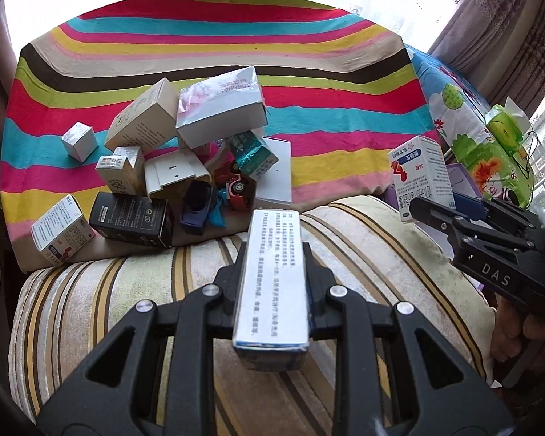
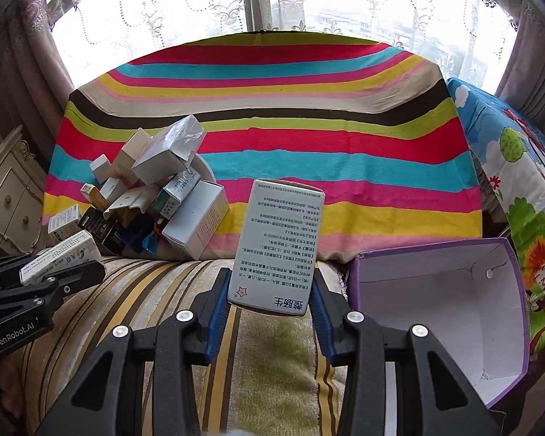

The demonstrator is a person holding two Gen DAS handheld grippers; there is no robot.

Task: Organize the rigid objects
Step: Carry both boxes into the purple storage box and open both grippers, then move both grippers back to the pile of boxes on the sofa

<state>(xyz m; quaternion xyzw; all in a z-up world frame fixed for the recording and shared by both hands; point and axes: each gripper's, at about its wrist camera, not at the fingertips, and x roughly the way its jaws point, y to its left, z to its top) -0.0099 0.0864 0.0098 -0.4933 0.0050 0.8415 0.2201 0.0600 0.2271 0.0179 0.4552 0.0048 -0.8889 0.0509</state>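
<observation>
Boxes piled left; only right wrist shows purple bin

Both cams ride low on the grippers, looking forward along the fingers over a beige striped velvety cushion toward a rainbow-striped blanket and the lace-curtained window behind. Left view sits further left, close to the heap of small cardboard boxes. Right view sits further right, near an open purple cardboard bin. They share the heap, blanket and cushion, and each catches the other gripper at its edge
</observation>
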